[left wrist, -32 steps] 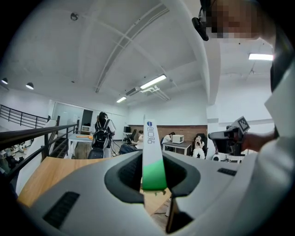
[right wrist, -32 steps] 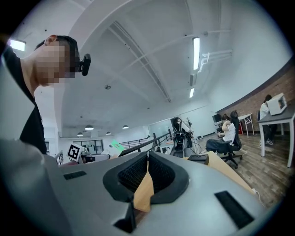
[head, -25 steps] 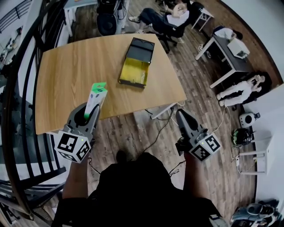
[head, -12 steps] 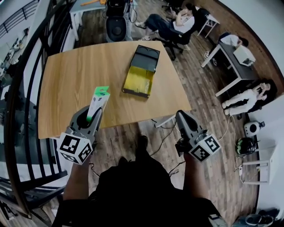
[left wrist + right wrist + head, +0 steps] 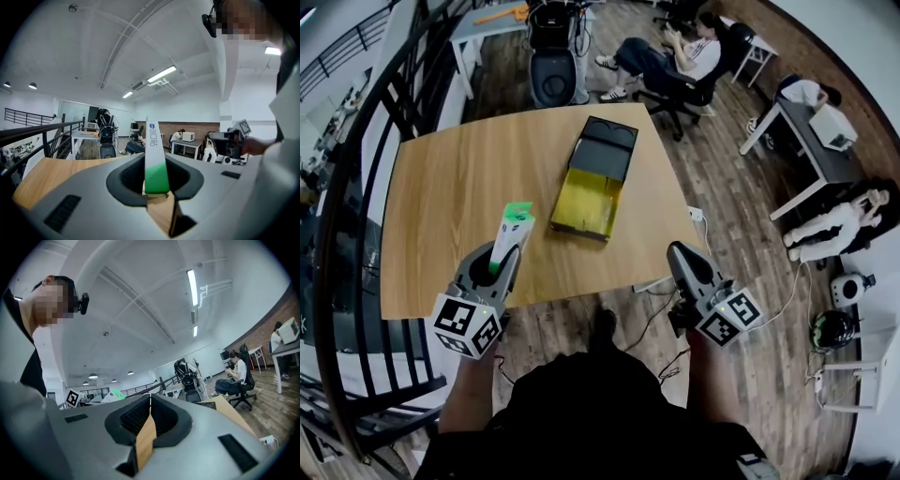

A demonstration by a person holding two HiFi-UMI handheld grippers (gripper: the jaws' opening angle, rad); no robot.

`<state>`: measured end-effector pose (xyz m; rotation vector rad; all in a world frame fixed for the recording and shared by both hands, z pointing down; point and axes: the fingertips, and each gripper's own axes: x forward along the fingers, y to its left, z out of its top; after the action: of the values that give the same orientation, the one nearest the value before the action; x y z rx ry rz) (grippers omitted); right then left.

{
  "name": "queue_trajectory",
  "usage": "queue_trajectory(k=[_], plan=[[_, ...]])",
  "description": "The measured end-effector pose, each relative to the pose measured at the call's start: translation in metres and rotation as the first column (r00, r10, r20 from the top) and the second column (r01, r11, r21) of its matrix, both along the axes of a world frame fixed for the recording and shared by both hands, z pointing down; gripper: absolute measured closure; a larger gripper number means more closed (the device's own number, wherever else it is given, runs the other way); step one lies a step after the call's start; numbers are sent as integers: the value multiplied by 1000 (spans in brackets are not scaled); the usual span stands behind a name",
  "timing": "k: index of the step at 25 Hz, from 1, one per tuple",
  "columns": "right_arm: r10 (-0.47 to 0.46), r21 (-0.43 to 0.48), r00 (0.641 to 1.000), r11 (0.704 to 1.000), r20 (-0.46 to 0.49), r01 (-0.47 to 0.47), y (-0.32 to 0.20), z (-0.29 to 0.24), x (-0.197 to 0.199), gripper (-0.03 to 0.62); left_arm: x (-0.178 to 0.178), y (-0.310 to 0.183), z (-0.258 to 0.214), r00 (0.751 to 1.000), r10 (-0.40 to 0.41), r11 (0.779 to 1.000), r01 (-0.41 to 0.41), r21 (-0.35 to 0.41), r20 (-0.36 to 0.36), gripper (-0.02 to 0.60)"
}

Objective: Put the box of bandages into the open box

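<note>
Bandage box (image 5: 512, 231) upright, lower end clamped in left gripper (image 5: 491, 264), above the near edge of table (image 5: 441, 178) | open box (image 5: 586, 202) empty at 1 o'clock, well apart | right gripper (image 5: 680, 261) at 3 o'clock, jaws together on nothing, off the table | next, likely: carry toward 1 o'clock, tip flat, lower between the walls, then release.

Head view: camera above the person, facing steeply down over the bench (image 5: 450, 187). Both tools sit low in frame, the left tool (image 5: 495, 261) at left and the right tool (image 5: 678, 253) at right. Each tool view sits close behind its own jaws, tilted up toward the ceiling. All three views share the bench and the seated person (image 5: 675, 52). Each tool view catches the other tool near its edge.
</note>
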<state>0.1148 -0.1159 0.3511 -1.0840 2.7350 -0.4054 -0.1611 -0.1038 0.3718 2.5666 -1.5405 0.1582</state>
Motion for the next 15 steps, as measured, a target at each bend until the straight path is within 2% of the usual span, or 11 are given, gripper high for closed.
queue_trajectory(k=[8,15], plan=[[-65,2,998,998,19,65,-74,0,34,557,40,-67,-15,999,-43,999,43,1,24,488],[-144,-6,989,990,13,144,-112,-1,43,557,64,-96,-18,997,-81,997,81,-12,20,488]])
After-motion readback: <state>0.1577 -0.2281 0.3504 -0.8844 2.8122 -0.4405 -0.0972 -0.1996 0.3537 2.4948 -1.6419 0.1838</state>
